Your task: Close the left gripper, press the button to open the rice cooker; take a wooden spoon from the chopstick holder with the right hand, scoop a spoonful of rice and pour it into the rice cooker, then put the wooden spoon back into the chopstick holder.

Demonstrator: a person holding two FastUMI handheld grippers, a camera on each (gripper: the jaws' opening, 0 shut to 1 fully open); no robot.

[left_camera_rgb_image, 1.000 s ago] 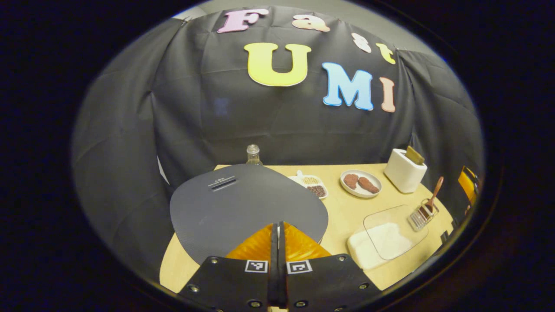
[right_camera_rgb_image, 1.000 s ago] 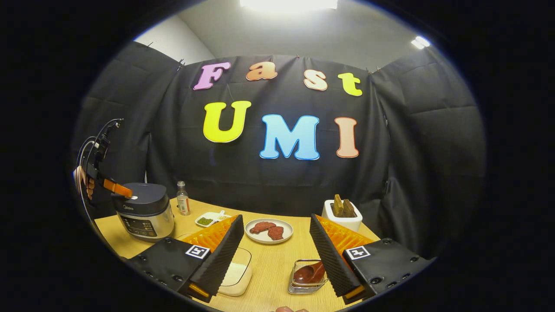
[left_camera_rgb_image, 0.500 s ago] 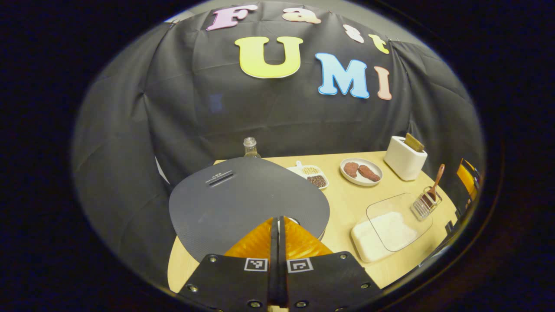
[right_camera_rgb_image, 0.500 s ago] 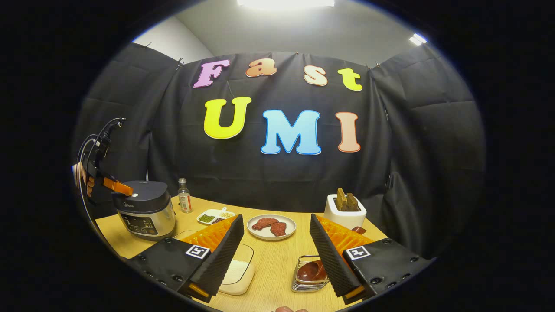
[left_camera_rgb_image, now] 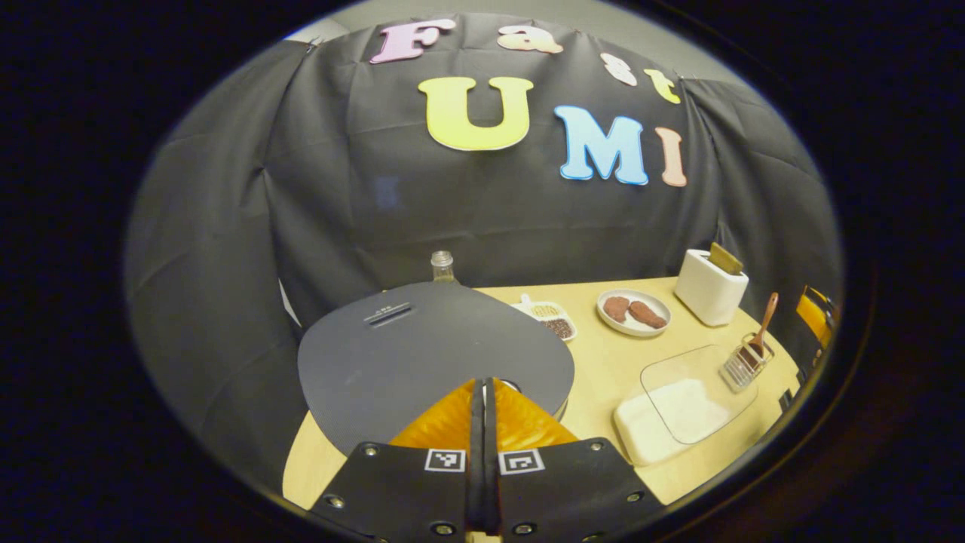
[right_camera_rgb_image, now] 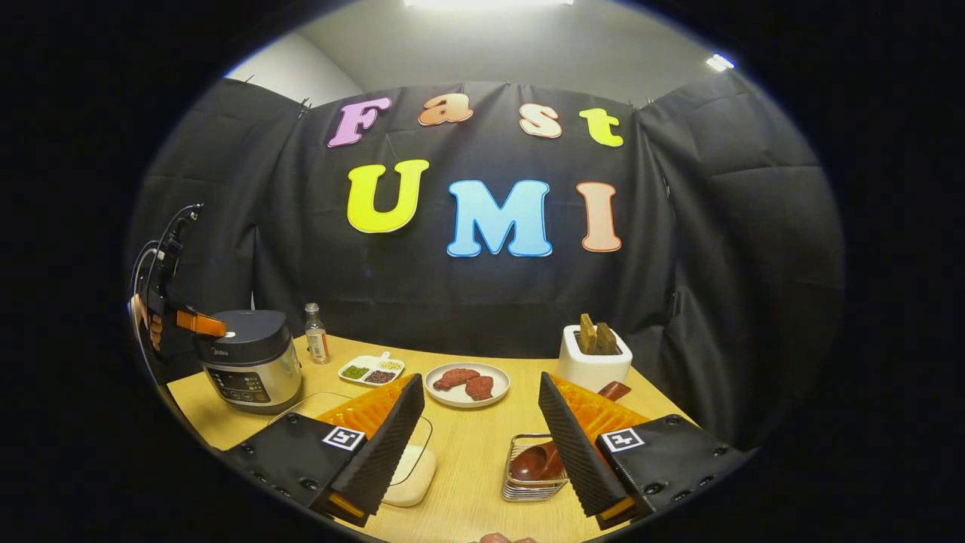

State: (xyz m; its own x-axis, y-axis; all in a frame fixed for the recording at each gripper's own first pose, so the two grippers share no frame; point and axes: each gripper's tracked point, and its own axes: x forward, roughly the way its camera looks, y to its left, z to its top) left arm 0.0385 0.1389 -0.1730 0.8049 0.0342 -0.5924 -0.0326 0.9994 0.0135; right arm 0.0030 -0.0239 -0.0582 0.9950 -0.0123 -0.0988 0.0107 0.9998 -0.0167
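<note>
The rice cooker (right_camera_rgb_image: 252,362) stands at the table's left with its dark grey lid (left_camera_rgb_image: 422,354) down. My left gripper (left_camera_rgb_image: 482,383) is shut with nothing between its orange fingers. Its tips sit at the lid's front edge, by the white button (right_camera_rgb_image: 228,334). In the right gripper view that left gripper (right_camera_rgb_image: 202,323) is held by a hand over the cooker's top. My right gripper (right_camera_rgb_image: 479,379) is open and empty, low over the table. The wooden spoon (right_camera_rgb_image: 535,461) lies in the wire chopstick holder (right_camera_rgb_image: 528,486), just left of my right finger. A clear box of rice (left_camera_rgb_image: 678,411) sits between cooker and holder.
At the back of the table are a white toaster (right_camera_rgb_image: 594,363) with bread, a plate of meat (right_camera_rgb_image: 467,381), a small dish of beans (right_camera_rgb_image: 369,369) and a little bottle (right_camera_rgb_image: 315,343). The black cloth wall stands close behind the table.
Both views have shifted a little. The left gripper stays shut at the lid's front, the lid stays down, and the right gripper stays open over the table.
</note>
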